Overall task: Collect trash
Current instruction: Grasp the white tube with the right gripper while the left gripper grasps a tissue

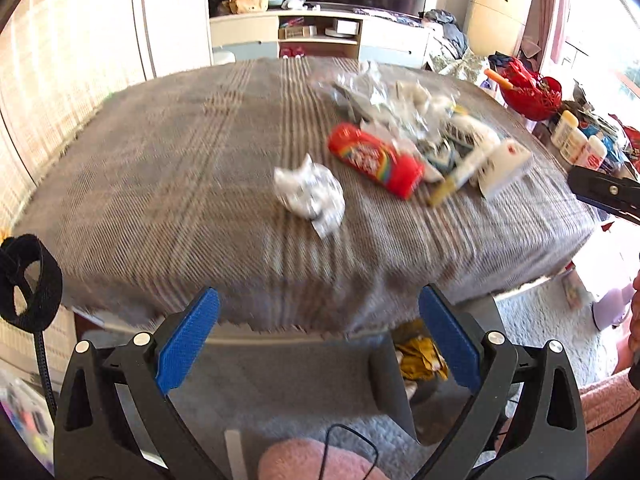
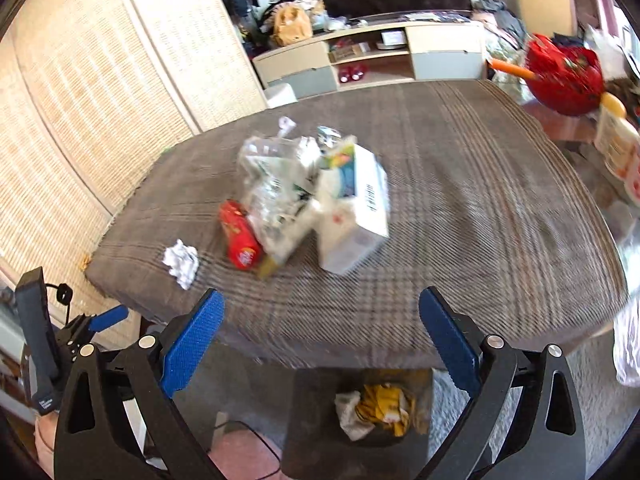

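- The trash lies on a tabletop (image 1: 160, 184) covered with a grey checked cloth: one heap of clear wrappers (image 2: 276, 184) and paper, with pieces lying against it or just beside it.
- One crumpled white paper ball (image 1: 310, 194) sits apart from the heap, on the side nearer the left tool.
- One red snack packet (image 1: 376, 160) lies flat at the heap's edge; in the left wrist view its long axis runs from upper left to lower right.
- One white carton (image 2: 356, 216) with a barcode leans tilted against the heap.
- One dark bin (image 2: 360, 412) stands on the floor below the tabletop's near edge, with yellow and white scraps inside.
- The left tool (image 1: 318, 340) hangs above that near edge, angled down, its two blue pads spread wide with nothing between them.
- The right tool (image 2: 320, 340) is posed alike over the bin, jaws wide apart and empty.
- Both views are motion-blurred.
- One red basket (image 1: 532, 96) and several white bottles (image 1: 576, 140) stand beyond the tabletop's far right corner.
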